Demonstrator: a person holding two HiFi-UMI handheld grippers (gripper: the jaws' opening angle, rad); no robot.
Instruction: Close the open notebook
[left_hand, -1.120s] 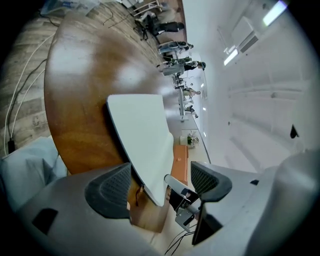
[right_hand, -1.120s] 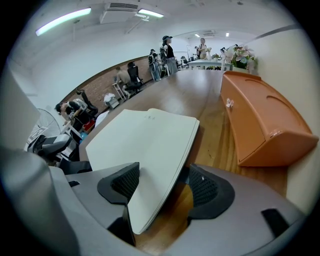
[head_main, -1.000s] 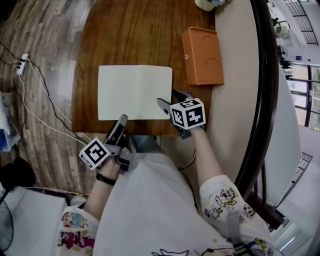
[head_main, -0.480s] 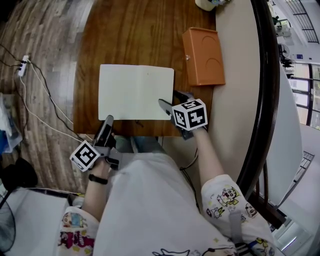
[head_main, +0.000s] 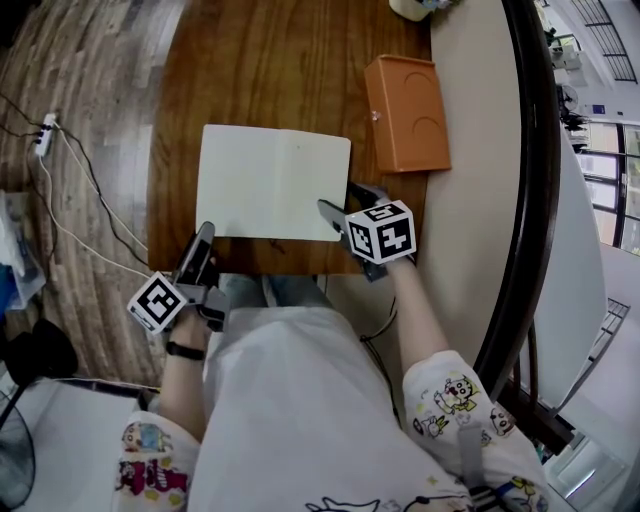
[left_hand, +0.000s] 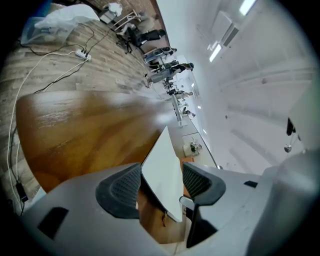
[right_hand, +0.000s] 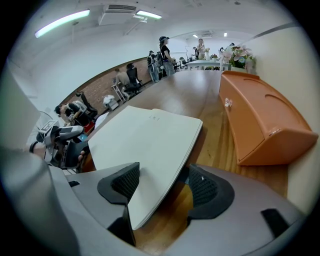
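Note:
The open notebook (head_main: 275, 182) lies flat on the brown wooden table (head_main: 260, 60), blank cream pages up. My right gripper (head_main: 345, 205) straddles its near right corner. In the right gripper view that corner (right_hand: 150, 150) sits between the pads of the right gripper (right_hand: 162, 185), with bare wood showing before the right pad, so it is open. My left gripper (head_main: 205, 235) is at the table's near edge by the notebook's near left corner. Its jaws are closing. In the left gripper view the notebook (left_hand: 162, 172) shows edge-on in the gap of the left gripper (left_hand: 160, 185), untouched by the pads.
An orange box (head_main: 405, 112) stands on the table just right of the notebook, also seen in the right gripper view as the orange box (right_hand: 262, 120). A curved beige surface (head_main: 470, 150) runs along the right. A white power strip (head_main: 45, 130) and cables lie on the floor at left.
My left gripper has slid left along the table's near edge, from below the notebook's middle to its near left corner, and its jaws have narrowed. The right gripper has not moved.

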